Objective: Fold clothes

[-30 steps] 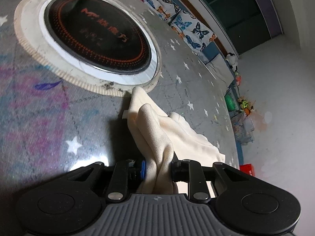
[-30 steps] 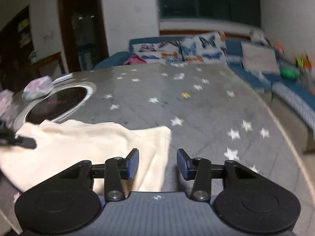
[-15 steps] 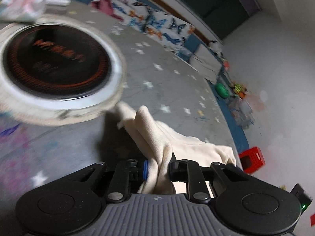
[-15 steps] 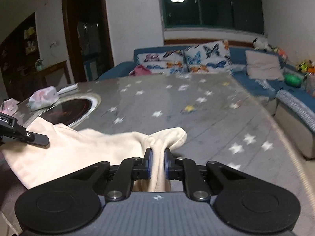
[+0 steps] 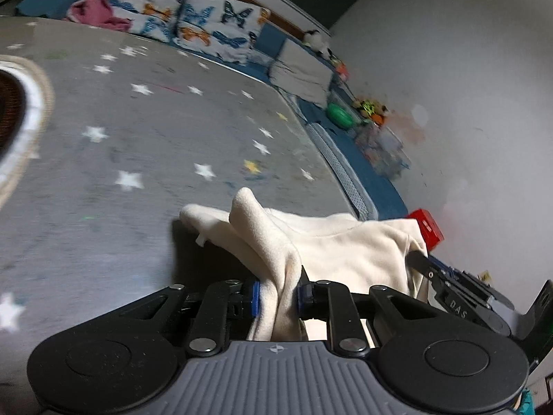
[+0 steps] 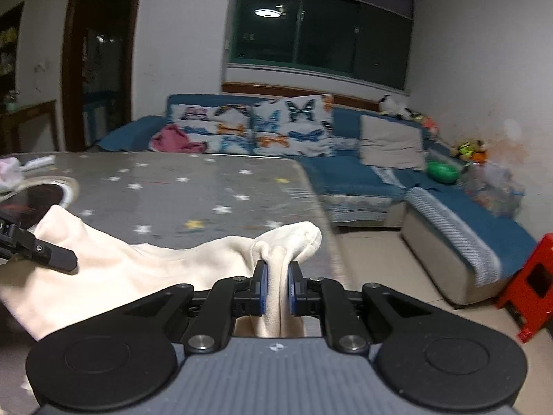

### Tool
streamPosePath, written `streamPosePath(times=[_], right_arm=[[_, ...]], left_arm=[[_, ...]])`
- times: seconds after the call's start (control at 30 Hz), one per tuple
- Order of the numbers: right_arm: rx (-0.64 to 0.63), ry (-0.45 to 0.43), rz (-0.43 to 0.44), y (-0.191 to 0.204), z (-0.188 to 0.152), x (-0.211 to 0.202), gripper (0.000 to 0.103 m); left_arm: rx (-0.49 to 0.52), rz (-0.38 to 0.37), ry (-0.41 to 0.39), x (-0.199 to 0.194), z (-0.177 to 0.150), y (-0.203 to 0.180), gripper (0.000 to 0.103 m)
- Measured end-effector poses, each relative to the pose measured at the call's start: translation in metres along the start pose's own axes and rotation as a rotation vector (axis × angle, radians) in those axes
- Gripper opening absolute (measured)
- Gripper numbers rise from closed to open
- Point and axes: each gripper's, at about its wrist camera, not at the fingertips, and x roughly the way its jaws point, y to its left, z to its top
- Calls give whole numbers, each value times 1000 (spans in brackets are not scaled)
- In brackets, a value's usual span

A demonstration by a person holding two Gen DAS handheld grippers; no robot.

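A cream garment (image 5: 349, 252) hangs stretched between my two grippers above the grey star-patterned table (image 5: 138, 145). My left gripper (image 5: 276, 297) is shut on a bunched corner of it. My right gripper (image 6: 275, 288) is shut on another bunched corner (image 6: 290, 242) near the table's right edge. The cloth (image 6: 114, 266) spans leftwards in the right wrist view to the left gripper's finger (image 6: 45, 252). The right gripper's fingers (image 5: 446, 287) show at the far right of the left wrist view, at the cloth's other end.
A round induction hob (image 6: 38, 193) is set in the table at the left, also at the left edge of the left wrist view (image 5: 20, 117). A blue sofa (image 6: 363, 173) with butterfly cushions stands behind and to the right. A red stool (image 6: 528, 287) stands on the floor.
My right gripper closed on the cloth's corner and lifted it. My left gripper rose and moved right with its corner, away from the hob. The cloth is now pulled up off the table.
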Motion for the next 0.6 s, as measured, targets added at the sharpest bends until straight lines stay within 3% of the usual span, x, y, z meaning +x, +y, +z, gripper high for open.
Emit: streamPosePath(times=[0.23, 0.33, 0.43, 0.6], right_arm=[[39, 83, -65, -31, -22, 34, 12], [77, 83, -75, -38, -28, 36, 14], [114, 84, -84, -46, -33, 39, 27], [165, 62, 4, -49, -22, 42, 37]], left_arm=[[56, 28, 49, 37, -5, -20, 24], [70, 72, 46, 33, -5, -16, 35], [75, 102, 23, 27, -1, -12, 44], [116, 121, -35, 19, 8, -19, 45]])
